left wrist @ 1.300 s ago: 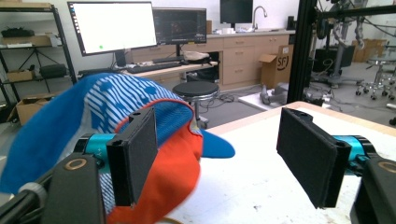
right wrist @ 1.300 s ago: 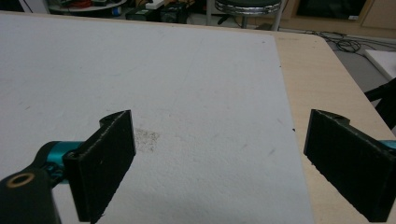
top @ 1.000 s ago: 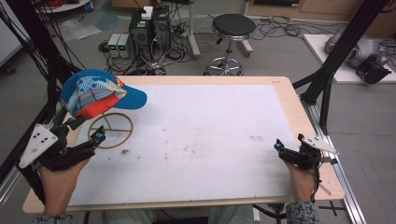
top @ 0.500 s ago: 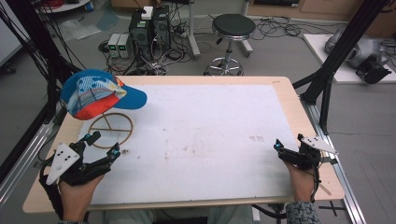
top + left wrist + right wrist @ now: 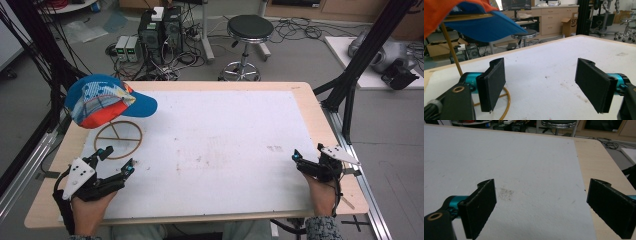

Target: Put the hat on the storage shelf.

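From above, a blue cap point(image 5: 102, 100) is seen perched on a wire stand point(image 5: 118, 137) just beyond the left gripper point(image 5: 116, 161), whose jaws are spread and empty, apparently readied for it. In the left gripper view, the brim hangs above the left jaw. In the right gripper view, the right gripper point(image 5: 541, 205) is held released over bare table point(image 5: 584, 167), seemingly idle.

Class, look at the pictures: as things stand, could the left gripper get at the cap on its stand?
Probably yes. The left gripper is open and sits just in front of the stand's ring base, with the cap above and beyond it; bare table lies between them.
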Available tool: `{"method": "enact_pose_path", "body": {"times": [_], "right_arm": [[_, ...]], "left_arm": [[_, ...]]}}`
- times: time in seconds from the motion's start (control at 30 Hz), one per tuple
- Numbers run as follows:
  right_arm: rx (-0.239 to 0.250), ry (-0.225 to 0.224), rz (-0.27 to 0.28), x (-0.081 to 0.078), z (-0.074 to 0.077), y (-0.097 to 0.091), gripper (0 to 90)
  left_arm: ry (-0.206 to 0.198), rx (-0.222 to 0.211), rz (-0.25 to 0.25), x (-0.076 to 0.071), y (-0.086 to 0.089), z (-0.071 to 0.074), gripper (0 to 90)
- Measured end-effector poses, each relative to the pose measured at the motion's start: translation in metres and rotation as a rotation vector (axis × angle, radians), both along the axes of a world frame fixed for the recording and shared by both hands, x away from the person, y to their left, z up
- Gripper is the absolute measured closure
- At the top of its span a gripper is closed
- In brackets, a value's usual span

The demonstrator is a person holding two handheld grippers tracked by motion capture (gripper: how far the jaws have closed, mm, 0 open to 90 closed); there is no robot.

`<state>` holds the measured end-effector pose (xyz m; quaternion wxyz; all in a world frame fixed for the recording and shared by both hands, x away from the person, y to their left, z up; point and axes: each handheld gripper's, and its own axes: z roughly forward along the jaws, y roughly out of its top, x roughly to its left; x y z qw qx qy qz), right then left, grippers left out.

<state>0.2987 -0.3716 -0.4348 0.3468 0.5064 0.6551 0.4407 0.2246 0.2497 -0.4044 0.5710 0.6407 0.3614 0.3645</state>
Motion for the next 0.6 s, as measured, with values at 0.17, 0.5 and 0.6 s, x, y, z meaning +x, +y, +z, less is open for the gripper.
{"method": "enact_pose_path", "body": {"times": [0.17,0.5,0.6], "right_arm": [[-0.003,0.001,0.004,-0.0001,-0.0001,0.0004,8.0],[-0.004,0.003,0.006,-0.0002,-0.0002,0.0012,8.0],[-0.004,0.003,0.007,-0.0002,-0.0002,0.0013,8.0]], "left_arm": [[0.009,-0.001,0.002,0.0011,0.0011,-0.0038,24.5],[0.014,-0.002,0.003,0.0016,0.0024,-0.0059,24.6],[0.019,-0.002,0.005,0.0021,0.0034,-0.0073,24.6]]}}
